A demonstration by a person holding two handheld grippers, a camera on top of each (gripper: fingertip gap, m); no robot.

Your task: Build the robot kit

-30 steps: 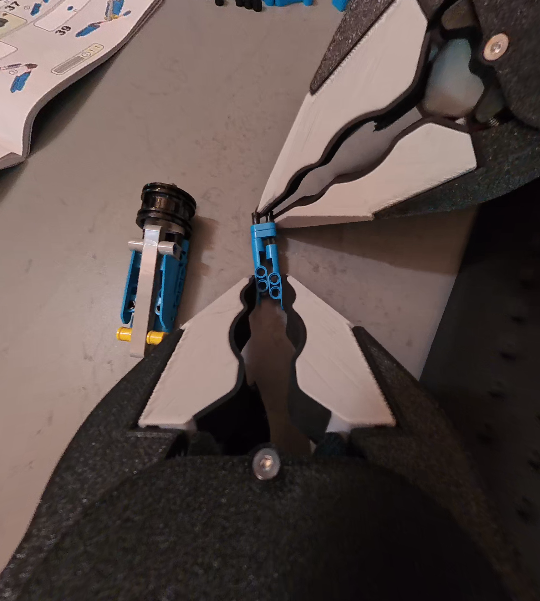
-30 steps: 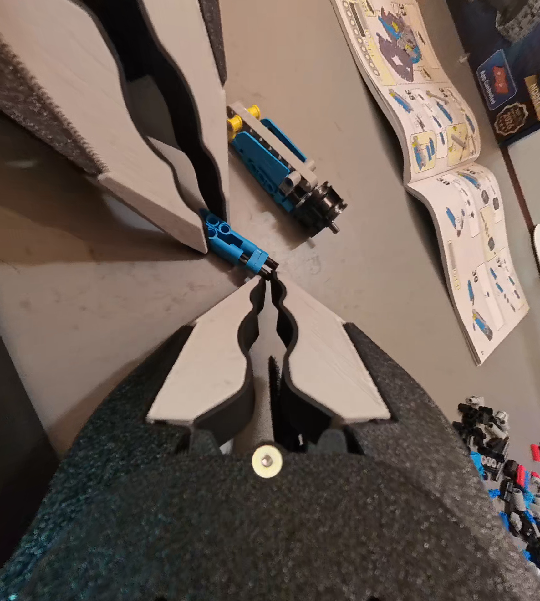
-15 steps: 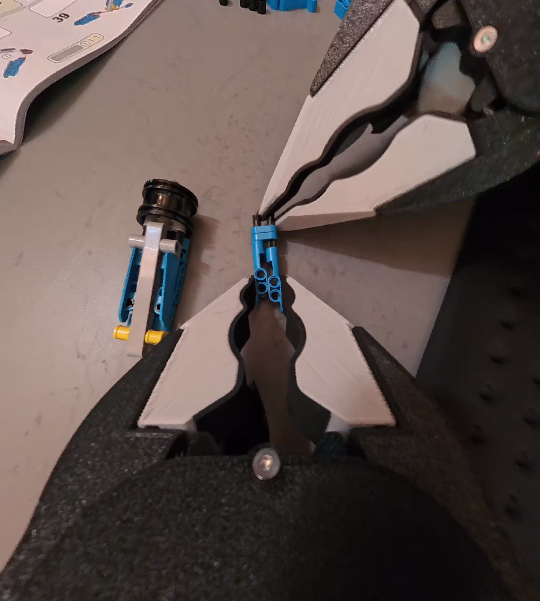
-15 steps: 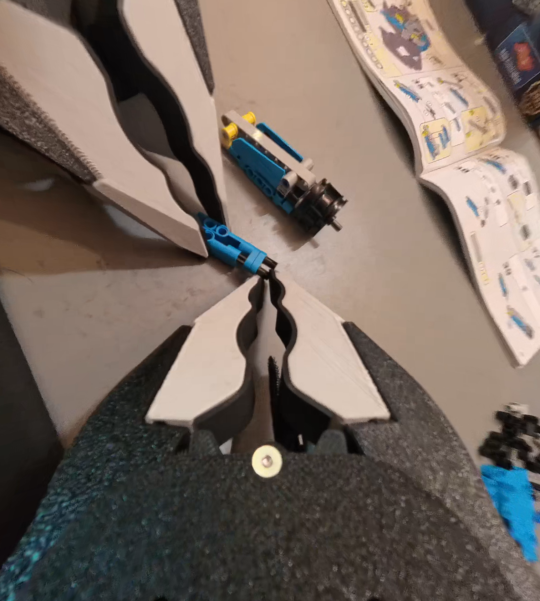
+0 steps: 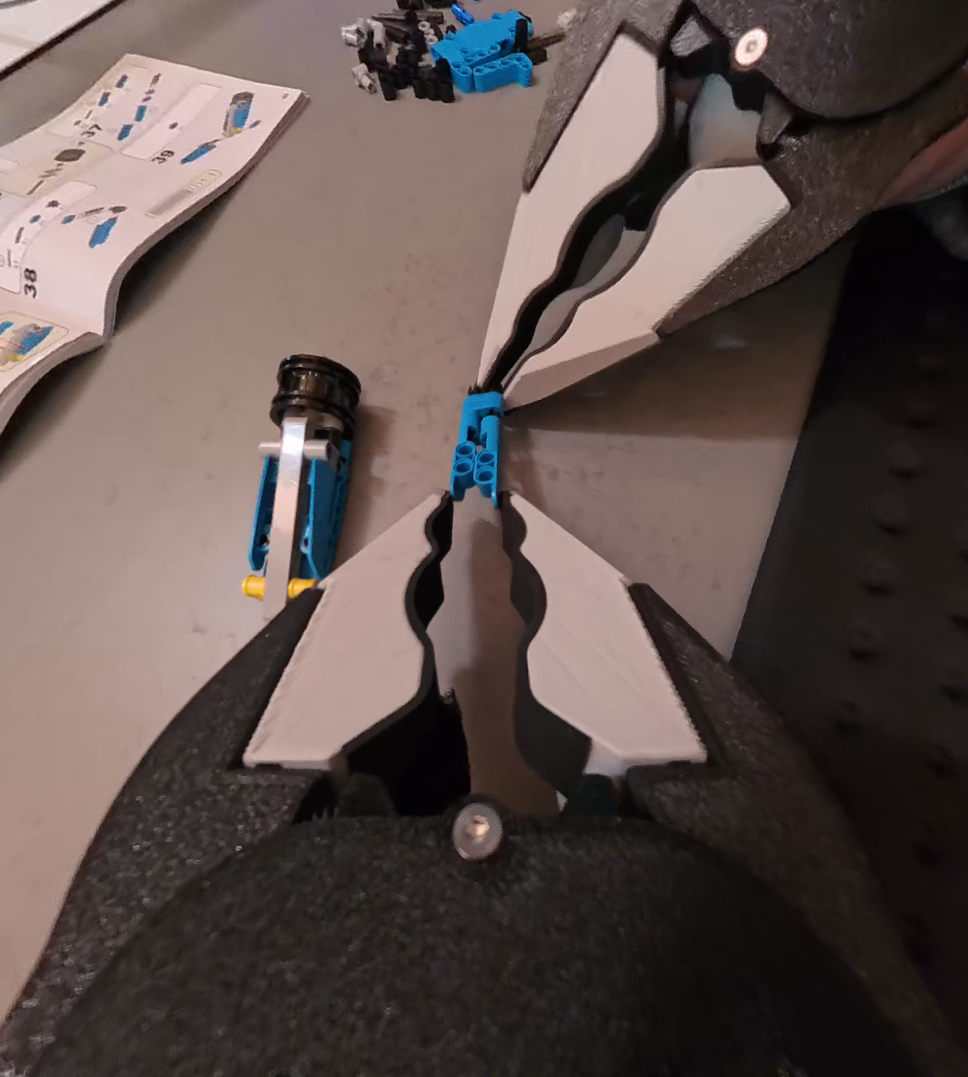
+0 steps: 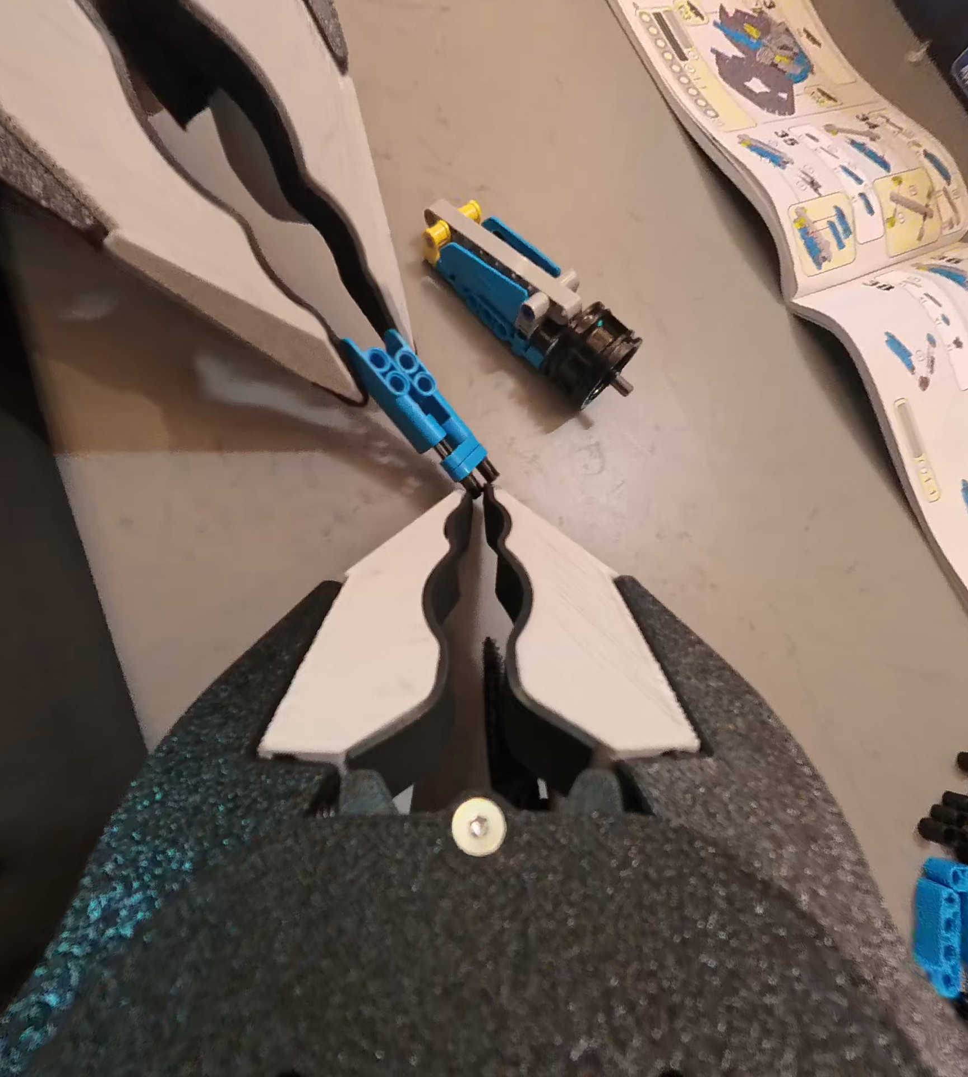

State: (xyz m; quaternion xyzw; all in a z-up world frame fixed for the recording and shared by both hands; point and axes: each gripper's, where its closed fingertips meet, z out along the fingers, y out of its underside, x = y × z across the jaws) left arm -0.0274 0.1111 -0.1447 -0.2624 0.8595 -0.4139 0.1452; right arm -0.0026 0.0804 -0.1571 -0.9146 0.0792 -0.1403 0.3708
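A small blue pin-and-connector piece [image 5: 479, 449] is held above the grey counter [image 5: 190, 419] between both grippers; its holed end is clamped by the narrowly closed left gripper [image 5: 474, 500], its black pin tips pinched by the nearly shut right gripper [image 6: 479, 492]; the exact contact at the pins is hard to make out; a blue, grey and black assembly [image 5: 301, 484] with yellow pins is seen lying beside the left gripper, its near end partly hidden by it; an open instruction booklet [image 6: 878, 245] is cut off by the frame; loose black and blue parts [image 5: 441, 52] are blurred far off
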